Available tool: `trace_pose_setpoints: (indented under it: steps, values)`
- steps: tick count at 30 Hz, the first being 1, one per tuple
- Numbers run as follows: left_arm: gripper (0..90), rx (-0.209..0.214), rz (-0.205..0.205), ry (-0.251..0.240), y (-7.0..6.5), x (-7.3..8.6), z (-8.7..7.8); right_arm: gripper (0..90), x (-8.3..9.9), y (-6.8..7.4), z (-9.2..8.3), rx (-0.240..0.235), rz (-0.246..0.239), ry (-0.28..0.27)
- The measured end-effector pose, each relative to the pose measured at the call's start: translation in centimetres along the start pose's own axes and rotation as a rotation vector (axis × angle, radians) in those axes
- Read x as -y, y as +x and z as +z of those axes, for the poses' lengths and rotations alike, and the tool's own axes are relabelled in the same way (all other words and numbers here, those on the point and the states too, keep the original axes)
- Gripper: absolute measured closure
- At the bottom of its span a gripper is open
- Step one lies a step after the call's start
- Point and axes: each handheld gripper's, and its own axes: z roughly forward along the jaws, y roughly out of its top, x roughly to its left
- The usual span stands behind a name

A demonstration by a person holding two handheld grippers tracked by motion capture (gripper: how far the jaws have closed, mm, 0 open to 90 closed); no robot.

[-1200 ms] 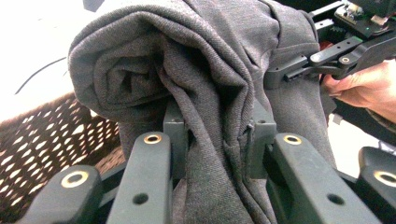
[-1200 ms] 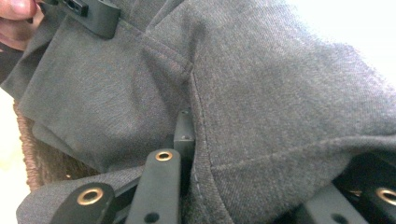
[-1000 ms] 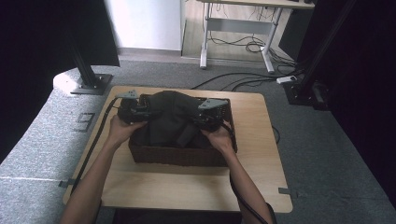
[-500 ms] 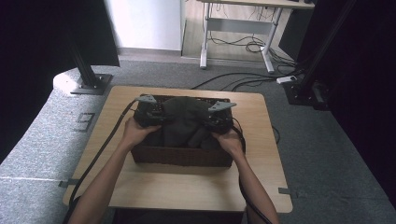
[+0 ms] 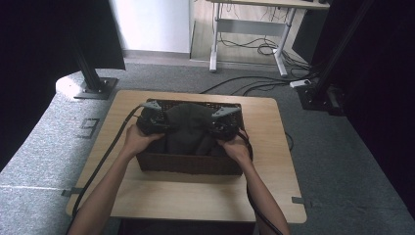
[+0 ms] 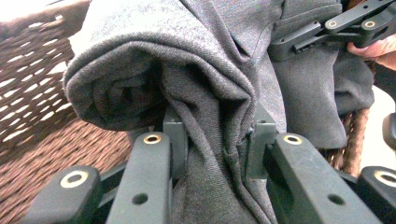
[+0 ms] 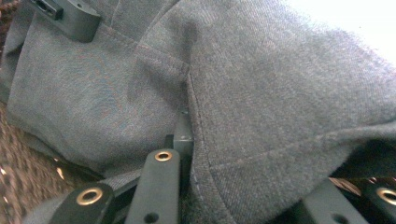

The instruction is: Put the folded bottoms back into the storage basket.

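Observation:
A dark grey garment hangs bunched over a brown wicker basket in the middle of the wooden table. My left gripper holds its left side and my right gripper its right side, both above the basket. In the left gripper view a thick fold of the grey garment is pinched between the jaws of the left gripper, and the other gripper shows at the top right. In the right gripper view the garment drapes over the jaws, clamped at a seam.
The basket's woven wall lies close behind the cloth. Black stand bases sit on the grey floor beyond the table. Cables trail from the grippers over the table's near edge. A desk frame stands far behind.
Both grippers have lifted with the garment, so the cloth now hangs higher over the basket and is stretched between them. The hands have drawn slightly back toward the person.

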Motion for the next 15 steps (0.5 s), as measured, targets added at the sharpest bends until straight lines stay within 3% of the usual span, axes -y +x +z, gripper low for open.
trace_pose_setpoints:
  steps: [6,9,15]
  values:
    - [68.6,-0.045,0.001,0.042,0.3,0.6,-1.0,70.6,-0.9,1.3,1.4,-0.023,-0.011,0.026]
    - [68.6,-0.04,-0.026,0.056,0.4,0.3,-0.2,70.5,-0.8,0.9,1.8,-0.021,0.007,0.051]
    - [68.2,-0.041,-0.035,0.113,0.2,-0.8,2.7,70.1,0.1,-0.8,1.3,-0.004,0.064,0.113]
